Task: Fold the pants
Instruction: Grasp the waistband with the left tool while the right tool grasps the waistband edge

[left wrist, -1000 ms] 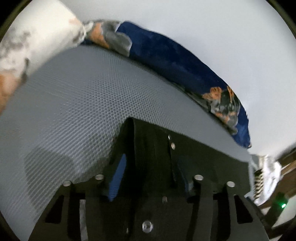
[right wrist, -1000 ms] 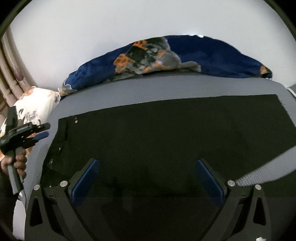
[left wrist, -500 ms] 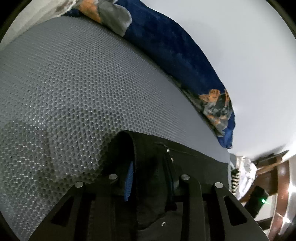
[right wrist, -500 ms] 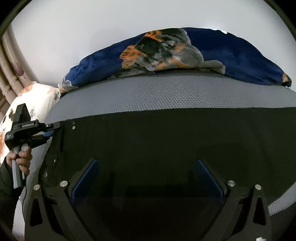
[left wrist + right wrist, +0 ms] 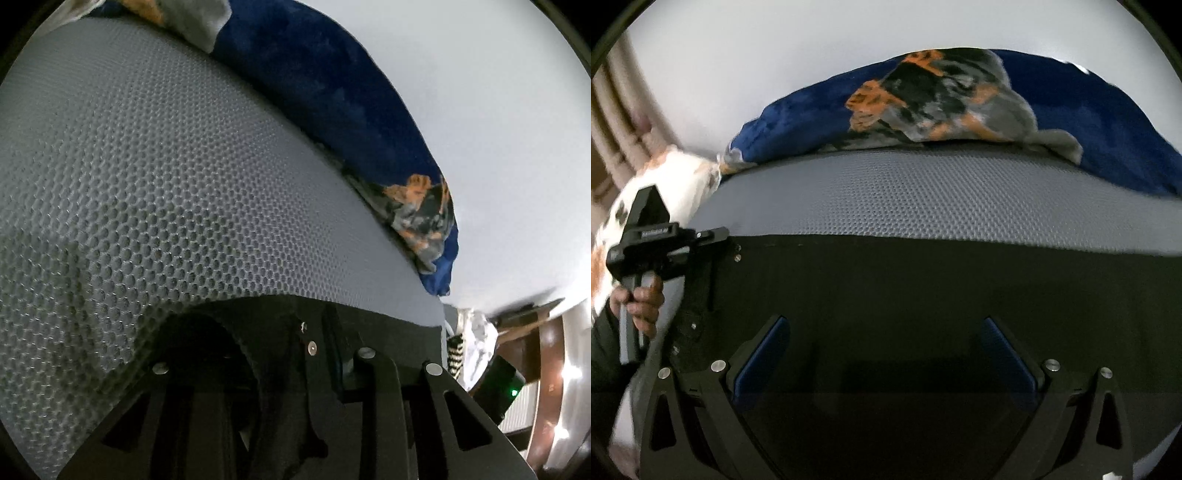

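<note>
Black pants (image 5: 905, 288) lie flat across a grey mesh mattress (image 5: 923, 192). My right gripper (image 5: 886, 343) hovers open over the middle of the pants, its blue pads (image 5: 761, 354) wide apart with nothing pinched. My left gripper (image 5: 266, 354) is shut on the pants' waistband (image 5: 229, 332), which bunches up between its fingers beside a metal snap (image 5: 312, 347). In the right wrist view the left gripper (image 5: 713, 236) sits at the pants' far left corner, held by a hand (image 5: 642, 302). The left pads are hidden by the cloth.
A blue blanket (image 5: 812, 122) with an orange and grey print lies along the mattress's far edge against a white wall. A white floral pillow (image 5: 665, 184) lies at the left end. Wooden furniture (image 5: 546, 369) stands past the mattress's right end.
The left gripper's jaws have closed on the waistband, covering its blue pad, and it has dipped closer to the mattress. The right gripper has shifted nearer the pants' far edge, still open.
</note>
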The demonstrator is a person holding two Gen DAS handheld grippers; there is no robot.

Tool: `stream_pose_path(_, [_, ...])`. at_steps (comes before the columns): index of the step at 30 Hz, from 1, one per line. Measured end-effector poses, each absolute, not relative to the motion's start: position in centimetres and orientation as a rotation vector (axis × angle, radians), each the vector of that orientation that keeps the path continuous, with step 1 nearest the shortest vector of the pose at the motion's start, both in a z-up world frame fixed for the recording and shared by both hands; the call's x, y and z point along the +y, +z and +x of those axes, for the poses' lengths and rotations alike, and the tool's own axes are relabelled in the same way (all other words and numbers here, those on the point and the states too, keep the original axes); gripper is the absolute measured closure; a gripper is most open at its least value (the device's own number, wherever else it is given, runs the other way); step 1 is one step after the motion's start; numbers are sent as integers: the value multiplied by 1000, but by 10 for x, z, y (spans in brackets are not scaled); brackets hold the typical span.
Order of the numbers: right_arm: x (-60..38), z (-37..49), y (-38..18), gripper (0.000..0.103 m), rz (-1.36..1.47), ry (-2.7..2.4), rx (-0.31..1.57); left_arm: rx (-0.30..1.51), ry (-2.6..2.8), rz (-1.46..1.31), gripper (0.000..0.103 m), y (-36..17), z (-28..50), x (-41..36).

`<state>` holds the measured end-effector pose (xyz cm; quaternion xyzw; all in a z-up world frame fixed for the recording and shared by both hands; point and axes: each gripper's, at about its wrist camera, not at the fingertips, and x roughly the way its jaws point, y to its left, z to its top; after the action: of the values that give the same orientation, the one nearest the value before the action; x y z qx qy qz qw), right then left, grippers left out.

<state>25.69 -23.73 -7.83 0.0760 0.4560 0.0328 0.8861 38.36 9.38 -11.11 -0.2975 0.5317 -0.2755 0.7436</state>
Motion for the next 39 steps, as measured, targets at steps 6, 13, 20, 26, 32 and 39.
stream_pose_path(6, [-245,284,-75,0,39,251,989,1067,-634,-617,93,-84,365,97])
stream_pose_path(13, [-246,322,-65,0,-153,491,1003,920,-803,-492,93,-21,319,78])
stream_pose_path(20, [-253,360,-84,10,-147,703,1133,891,-851,-472,93,-1,292,80])
stream_pose_path(26, [-252,363,-98,28,-238,843,1215,889,-825,-466,93,5,283,87])
stream_pose_path(32, [-282,353,-95,52,-280,861,1256,895,-773,-448,93,5,282,84])
stream_pose_path(39, [-291,346,-95,69,-344,785,1277,895,-744,-436,93,2,279,83])
